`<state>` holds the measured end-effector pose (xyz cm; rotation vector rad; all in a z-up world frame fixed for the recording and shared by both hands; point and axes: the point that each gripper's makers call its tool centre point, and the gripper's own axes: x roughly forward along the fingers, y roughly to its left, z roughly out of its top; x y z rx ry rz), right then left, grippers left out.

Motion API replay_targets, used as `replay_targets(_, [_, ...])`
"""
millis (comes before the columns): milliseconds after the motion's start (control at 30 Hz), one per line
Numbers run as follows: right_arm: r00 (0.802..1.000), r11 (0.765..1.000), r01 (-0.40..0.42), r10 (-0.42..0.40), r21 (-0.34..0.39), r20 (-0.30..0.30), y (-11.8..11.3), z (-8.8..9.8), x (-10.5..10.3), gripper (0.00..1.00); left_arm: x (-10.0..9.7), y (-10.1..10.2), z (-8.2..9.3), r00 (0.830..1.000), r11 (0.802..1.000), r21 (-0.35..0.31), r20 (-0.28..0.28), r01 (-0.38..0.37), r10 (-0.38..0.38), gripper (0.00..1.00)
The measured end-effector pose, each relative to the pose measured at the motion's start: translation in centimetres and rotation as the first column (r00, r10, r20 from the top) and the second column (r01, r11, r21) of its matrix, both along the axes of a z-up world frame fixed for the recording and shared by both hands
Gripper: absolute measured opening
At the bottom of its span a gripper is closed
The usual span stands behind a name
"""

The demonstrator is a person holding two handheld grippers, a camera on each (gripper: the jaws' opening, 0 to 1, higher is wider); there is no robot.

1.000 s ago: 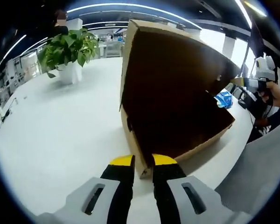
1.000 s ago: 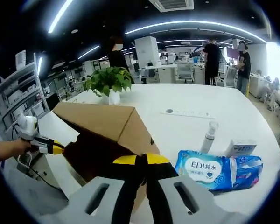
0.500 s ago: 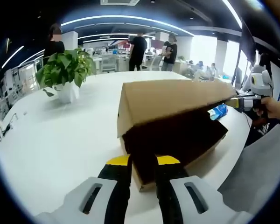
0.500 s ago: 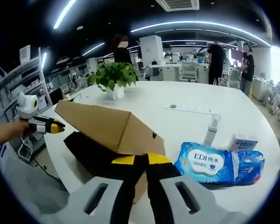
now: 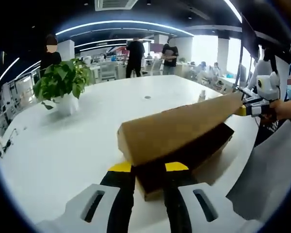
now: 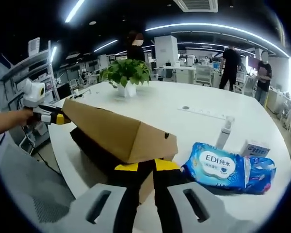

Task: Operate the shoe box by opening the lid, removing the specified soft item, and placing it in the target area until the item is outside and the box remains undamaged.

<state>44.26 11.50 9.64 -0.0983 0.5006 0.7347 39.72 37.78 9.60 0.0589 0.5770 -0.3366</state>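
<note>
The box (image 5: 184, 145) lies on the white tabletop (image 5: 77, 141), its lid (image 5: 179, 124) partly raised over the dark inside. The left gripper (image 5: 148, 167) has its fingers close together, pinching the box's near corner wall. In the right gripper view, the right gripper (image 6: 145, 166) grips the opposite corner the same way, fingers closed on the cardboard edge. Right of the box lies a blue wipes pack (image 6: 223, 165), with a spray bottle (image 6: 225, 132) and a small carton (image 6: 254, 148) behind. A potted plant (image 6: 126, 75) stands farther back.
</note>
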Motion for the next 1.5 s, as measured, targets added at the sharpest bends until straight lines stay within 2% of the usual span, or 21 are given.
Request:
replay_targets(333, [0.996, 0.993, -0.09, 0.09, -0.073, 0.005, 0.5, -1.6, -1.4, 0.13, -1.3, 0.3, -1.9, 0.999, 0.999, 0.043, -0.044, 0.025, -0.023, 0.25])
replay_targets(367, [0.995, 0.99, -0.101, 0.103, -0.101, 0.017, 0.4, -1.8, -1.4, 0.13, -1.5, 0.3, -2.2, 0.998, 0.998, 0.047, -0.053, 0.029, -0.027, 0.25])
replay_targets(533, [0.991, 0.983, -0.132, 0.136, -0.126, 0.022, 0.6, -2.3, -1.8, 0.17, -2.1, 0.0, -3.1, 0.996, 0.997, 0.06, -0.075, 0.048, -0.043, 0.27])
replay_targets(633, [0.984, 0.971, -0.173, 0.178, -0.167, 0.017, 0.7, -3.0, -2.3, 0.19, -2.4, -0.1, -3.7, 0.994, 0.996, 0.063, -0.093, 0.057, -0.051, 0.27])
replay_targets(800, [0.98, 0.96, -0.194, 0.201, -0.2, 0.014, 0.6, -3.7, -2.7, 0.2, -2.7, -0.4, -4.3, 0.992, 0.997, 0.05, -0.113, 0.062, -0.056, 0.27])
replay_targets(1067, [0.973, 0.944, -0.221, 0.23, -0.245, 0.006, 0.7, -4.9, -3.0, 0.23, -3.0, -0.6, -5.3, 0.987, 0.994, 0.069, -0.142, 0.082, -0.071, 0.29])
replay_targets(1500, [0.97, 0.933, -0.24, 0.242, -0.267, -0.027, 0.6, -6.6, -3.3, 0.25, -3.6, -0.6, -6.9, 0.983, 0.994, 0.069, -0.171, 0.082, -0.069, 0.29])
